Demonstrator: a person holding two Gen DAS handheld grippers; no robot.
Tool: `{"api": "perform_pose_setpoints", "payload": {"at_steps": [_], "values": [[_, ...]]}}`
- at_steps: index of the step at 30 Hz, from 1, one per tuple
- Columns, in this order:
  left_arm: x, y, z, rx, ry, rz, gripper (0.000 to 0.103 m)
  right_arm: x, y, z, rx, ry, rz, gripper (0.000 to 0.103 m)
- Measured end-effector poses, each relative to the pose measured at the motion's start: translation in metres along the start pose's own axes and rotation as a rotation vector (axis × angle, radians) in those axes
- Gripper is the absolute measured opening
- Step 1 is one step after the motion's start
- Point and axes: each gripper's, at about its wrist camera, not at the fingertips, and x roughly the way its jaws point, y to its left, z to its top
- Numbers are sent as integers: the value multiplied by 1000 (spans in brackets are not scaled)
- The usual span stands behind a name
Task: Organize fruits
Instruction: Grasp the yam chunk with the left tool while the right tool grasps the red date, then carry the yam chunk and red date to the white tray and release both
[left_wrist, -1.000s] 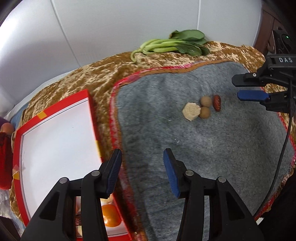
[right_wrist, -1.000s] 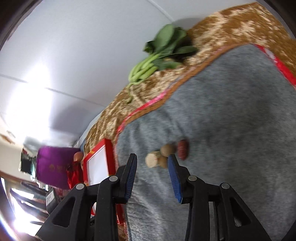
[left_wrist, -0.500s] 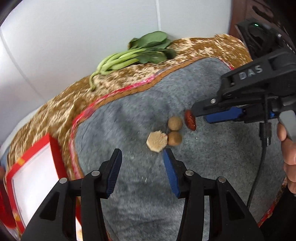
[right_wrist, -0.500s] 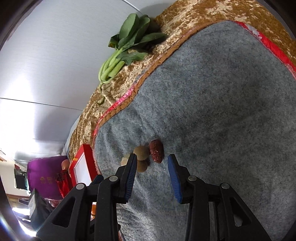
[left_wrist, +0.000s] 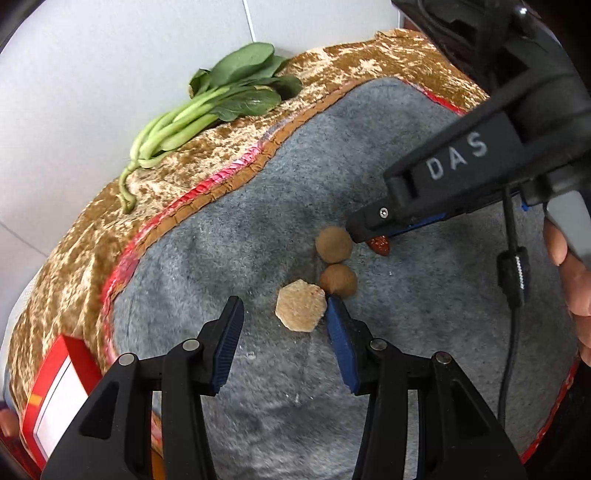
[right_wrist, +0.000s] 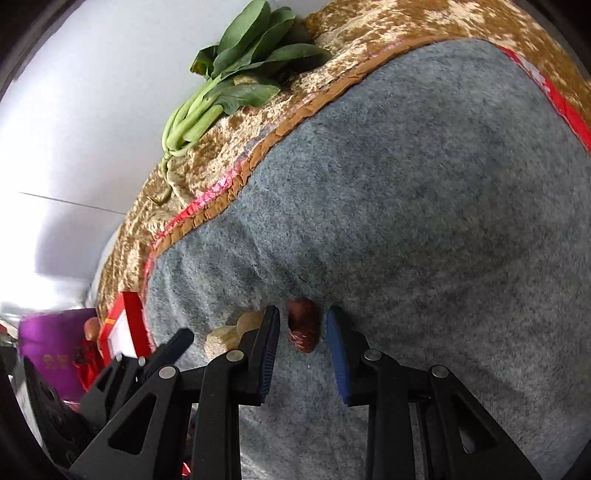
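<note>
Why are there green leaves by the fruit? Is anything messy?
The bunch of green leafy vegetables lies alone on the gold cloth, apart from the fruits. Pale crumbs dot the grey felt mat near the beige hexagonal piece.

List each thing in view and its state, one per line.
left hand-held gripper: open, straddling the beige chunk
right hand-held gripper: open, around the red date
red date: on the mat, ungrasped
beige chunk: on the mat
two brown round fruits: on the mat
greens: lying on the cloth
</note>
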Motion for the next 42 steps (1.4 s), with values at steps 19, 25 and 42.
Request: {"api": "perform_pose_setpoints", "payload": {"at_steps": [19,25,42], "values": [[-35,-10,-23,-123,-38,54,27,-19,17,-13,-67,-32,22,17],[-95,8,-62,-274,-132,182,27,-30,42,-30,-141,-46,135,17],[-160,71,-177,-659,-205,477,27,-16,161,-132,-577,-43,330,17]]}}
